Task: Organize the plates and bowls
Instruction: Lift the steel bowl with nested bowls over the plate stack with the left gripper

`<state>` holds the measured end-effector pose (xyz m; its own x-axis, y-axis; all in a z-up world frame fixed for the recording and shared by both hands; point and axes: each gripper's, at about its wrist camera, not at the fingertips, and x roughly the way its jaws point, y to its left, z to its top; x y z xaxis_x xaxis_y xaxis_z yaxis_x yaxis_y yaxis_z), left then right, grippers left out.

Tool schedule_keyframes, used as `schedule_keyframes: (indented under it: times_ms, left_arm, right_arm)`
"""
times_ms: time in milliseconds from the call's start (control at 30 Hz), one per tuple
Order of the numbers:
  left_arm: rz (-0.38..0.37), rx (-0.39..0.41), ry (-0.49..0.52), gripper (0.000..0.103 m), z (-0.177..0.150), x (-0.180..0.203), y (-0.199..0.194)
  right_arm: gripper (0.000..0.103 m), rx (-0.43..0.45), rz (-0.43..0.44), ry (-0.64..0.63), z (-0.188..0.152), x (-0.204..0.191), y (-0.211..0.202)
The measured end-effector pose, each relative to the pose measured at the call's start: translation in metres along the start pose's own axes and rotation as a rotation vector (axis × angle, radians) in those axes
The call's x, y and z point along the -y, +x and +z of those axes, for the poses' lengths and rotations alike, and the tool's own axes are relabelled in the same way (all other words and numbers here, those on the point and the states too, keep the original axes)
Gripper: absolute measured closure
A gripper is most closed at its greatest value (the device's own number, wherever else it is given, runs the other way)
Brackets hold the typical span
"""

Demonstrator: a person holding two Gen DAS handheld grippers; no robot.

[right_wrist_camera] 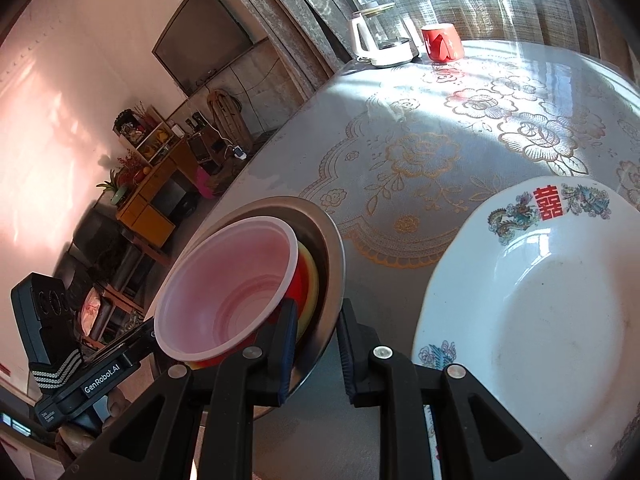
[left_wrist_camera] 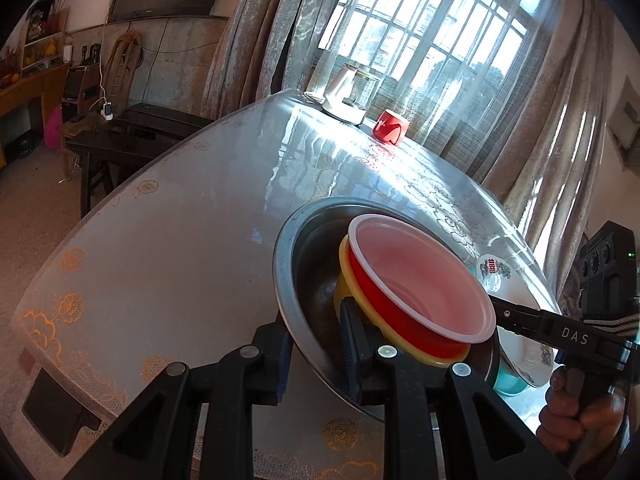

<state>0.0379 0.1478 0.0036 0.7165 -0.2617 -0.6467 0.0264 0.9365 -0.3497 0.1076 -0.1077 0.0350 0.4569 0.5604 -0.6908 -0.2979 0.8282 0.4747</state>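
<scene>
Evidently both grippers pinch steel basin (left_wrist_camera: 288, 264) rim: left gripper (left_wrist_camera: 316, 344) near side, right gripper (right_wrist_camera: 314, 344) opposite; red bowl (left_wrist_camera: 420, 280) nested inside, stack tilted above table (left_wrist_camera: 180, 240), beside white plate (right_wrist_camera: 540, 300), two-handed for balance

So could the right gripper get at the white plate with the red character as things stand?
Probably not right now. The right gripper is shut on the rim of the metal bowl, which the left gripper also grips. The white plate lies close beside it, uncovered, so it could be reached once the bowl is released.

"DAS" on right tool (left_wrist_camera: 575, 335); "GenRobot.AI" on left tool (right_wrist_camera: 107, 378); red 囍 on white plate (right_wrist_camera: 551, 203).
</scene>
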Motion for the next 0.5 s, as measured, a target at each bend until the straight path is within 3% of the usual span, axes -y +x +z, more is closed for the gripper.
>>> schedule_keyframes:
  times_ms: [500]
  left_arm:
    - [-0.035, 0.037, 0.08, 0.08, 0.005, 0.044, -0.015]
  right_arm:
    - [0.082, 0.096, 0.015, 0.037, -0.007, 0.017, -0.041]
